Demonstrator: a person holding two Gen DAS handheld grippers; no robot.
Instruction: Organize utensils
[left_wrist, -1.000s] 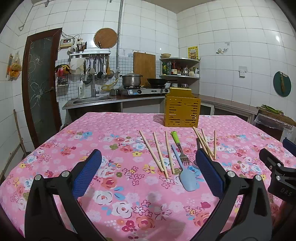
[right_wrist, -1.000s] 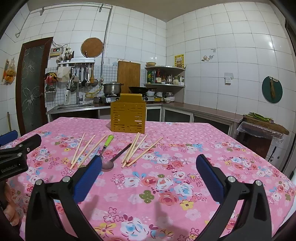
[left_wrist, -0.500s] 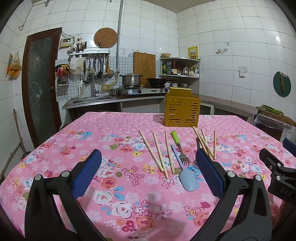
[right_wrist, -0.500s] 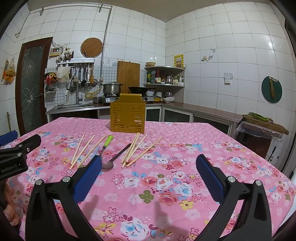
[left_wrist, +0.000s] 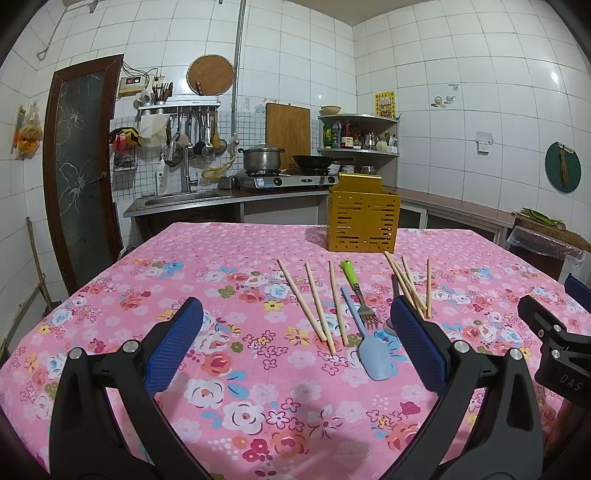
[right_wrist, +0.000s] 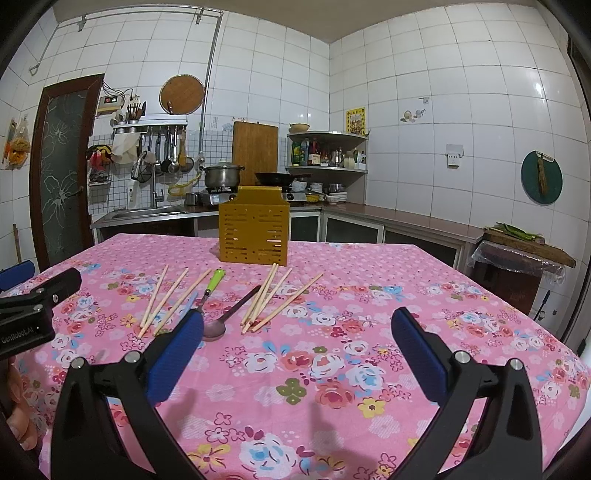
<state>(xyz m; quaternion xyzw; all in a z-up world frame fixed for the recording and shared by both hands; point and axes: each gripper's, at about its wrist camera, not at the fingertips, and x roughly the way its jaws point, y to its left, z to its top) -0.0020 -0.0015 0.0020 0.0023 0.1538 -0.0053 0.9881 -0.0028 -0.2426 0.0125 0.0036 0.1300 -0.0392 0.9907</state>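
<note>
Both grippers hang low over the near part of the pink floral tablecloth (left_wrist: 229, 258), and there's plenty of bare cloth around them. The left gripper (left_wrist: 295, 343) has its blue pads spread wide, released and gripping nothing; same story for the right gripper (right_wrist: 297, 349), jaws apart and empty. The utensils lie in a row mid-table: three loose chopsticks (left_wrist: 314, 299) on the left, then the green-handled fork (left_wrist: 356, 291) and the pale blue spatula (left_wrist: 371, 350) just beside it, with a second chopstick bundle (right_wrist: 271, 299) and a dark spoon (right_wrist: 221, 323) to the right (the spoon's bowl sits just beside the right gripper's left pad in its own view). The yellow slotted holder (left_wrist: 362, 218) stands upright behind them, toward the table's far edge, apart from every utensil. Open cloth stretches right of the bundle to the table's right edge. Compared with a second ago, nothing has shifted: grippers and utensils match the earlier views.
</note>
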